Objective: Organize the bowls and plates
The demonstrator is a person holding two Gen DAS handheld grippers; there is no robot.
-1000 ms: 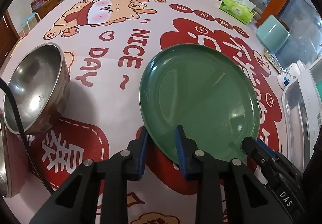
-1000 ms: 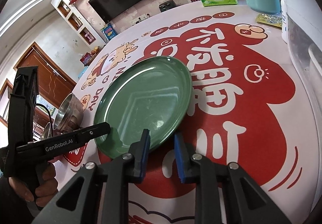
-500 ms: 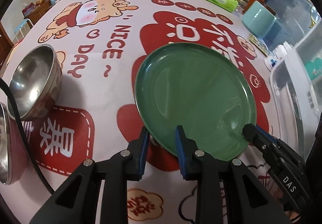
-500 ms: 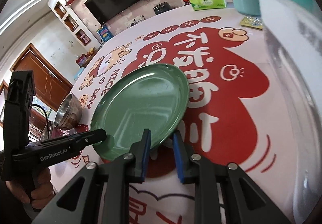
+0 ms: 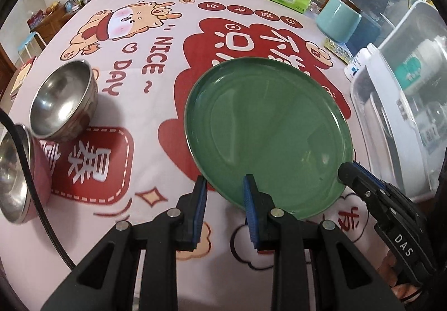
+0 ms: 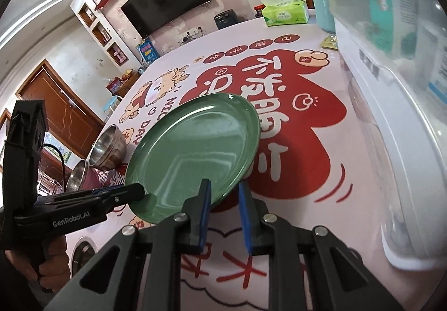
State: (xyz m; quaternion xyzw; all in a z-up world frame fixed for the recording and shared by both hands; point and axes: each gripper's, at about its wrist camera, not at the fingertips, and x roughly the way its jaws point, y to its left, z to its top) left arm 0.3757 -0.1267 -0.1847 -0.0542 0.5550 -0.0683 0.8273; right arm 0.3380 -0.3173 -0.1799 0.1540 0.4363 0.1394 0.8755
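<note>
Now green plate [image 5: 268,132] rim between both grippers' fingers [image 5: 199,207]

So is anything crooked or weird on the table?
Yes: the green plate is off the tablecloth, tilted, its rim pinched by the left gripper and the right gripper. The nearer steel bowl leans sideways.

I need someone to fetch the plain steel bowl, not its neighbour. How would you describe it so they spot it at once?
Start at the table with the cartoon cloth, and find the words NICE DAY. Just left of DAY, in the left wrist view, two bowls sit side by side near the edge. The steel bowl is the farther one, bare metal outside, while the pink bowl has a pink shell.
</note>
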